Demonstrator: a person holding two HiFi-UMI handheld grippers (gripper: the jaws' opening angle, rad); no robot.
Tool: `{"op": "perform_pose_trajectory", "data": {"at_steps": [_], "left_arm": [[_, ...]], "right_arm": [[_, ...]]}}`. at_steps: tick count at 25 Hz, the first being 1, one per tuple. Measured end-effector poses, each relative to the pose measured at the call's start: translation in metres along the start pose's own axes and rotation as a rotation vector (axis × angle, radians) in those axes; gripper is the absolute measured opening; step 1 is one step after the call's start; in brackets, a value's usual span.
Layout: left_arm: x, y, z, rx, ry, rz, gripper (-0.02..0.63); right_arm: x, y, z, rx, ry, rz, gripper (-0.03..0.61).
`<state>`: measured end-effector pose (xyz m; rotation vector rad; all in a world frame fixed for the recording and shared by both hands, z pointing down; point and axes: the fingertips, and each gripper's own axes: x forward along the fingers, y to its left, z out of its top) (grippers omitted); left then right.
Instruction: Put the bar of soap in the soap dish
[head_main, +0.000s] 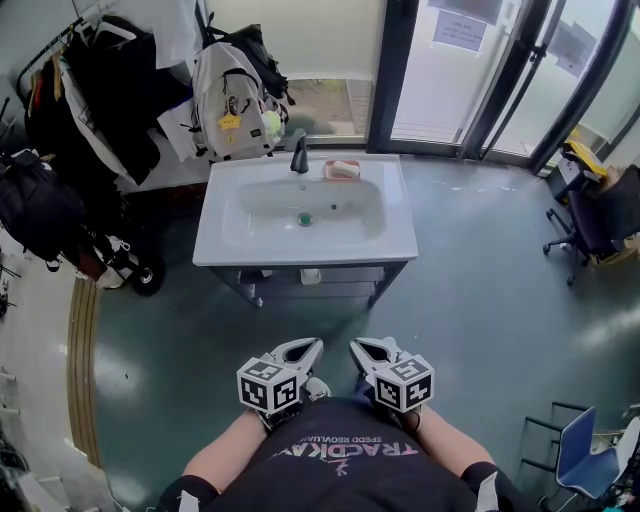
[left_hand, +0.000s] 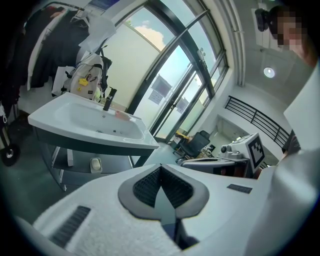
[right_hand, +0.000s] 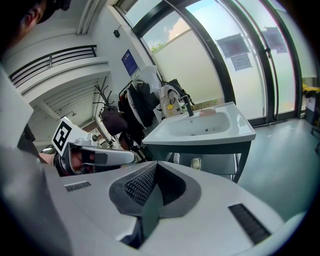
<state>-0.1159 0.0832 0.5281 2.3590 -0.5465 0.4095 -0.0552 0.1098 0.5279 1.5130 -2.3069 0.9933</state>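
A white sink (head_main: 305, 243) on a dark stand is ahead of me, with a black faucet (head_main: 299, 155) at its back edge. Right of the faucet lies a small pink item (head_main: 342, 170); I cannot tell whether it is soap, dish or both. It shows again as a pink item (left_hand: 121, 114) and a pink item (right_hand: 207, 112). A pale rounded block (head_main: 310, 276) lies on the shelf under the basin. My left gripper (head_main: 312, 345) and right gripper (head_main: 358, 347) are held close to my body, far from the sink. Both are shut and hold nothing.
A white backpack (head_main: 232, 100) and dark coats (head_main: 100, 80) hang on a rack left of the sink. A black bag (head_main: 40, 210) sits at far left. Glass doors (head_main: 470, 70) stand behind, an office chair (head_main: 600, 215) at right, a blue chair (head_main: 585, 455) at lower right.
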Motion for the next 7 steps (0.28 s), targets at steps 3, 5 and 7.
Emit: {"op": "perform_pose_trajectory", "data": {"at_steps": [3, 5, 7], "left_arm": [[-0.0007, 0.0002, -0.0009, 0.001, 0.000, -0.001, 0.009], [-0.0004, -0.0001, -0.0016, 0.002, 0.000, -0.001, 0.009], [0.0002, -0.0007, -0.0019, 0.004, 0.000, -0.002, 0.009]], "right_arm": [[0.0006, 0.0009, -0.0011, -0.001, 0.002, 0.000, 0.009], [0.0005, 0.0006, -0.0016, -0.002, 0.002, 0.000, 0.009], [0.0002, 0.0003, -0.0020, -0.003, 0.003, 0.000, 0.009]]}}
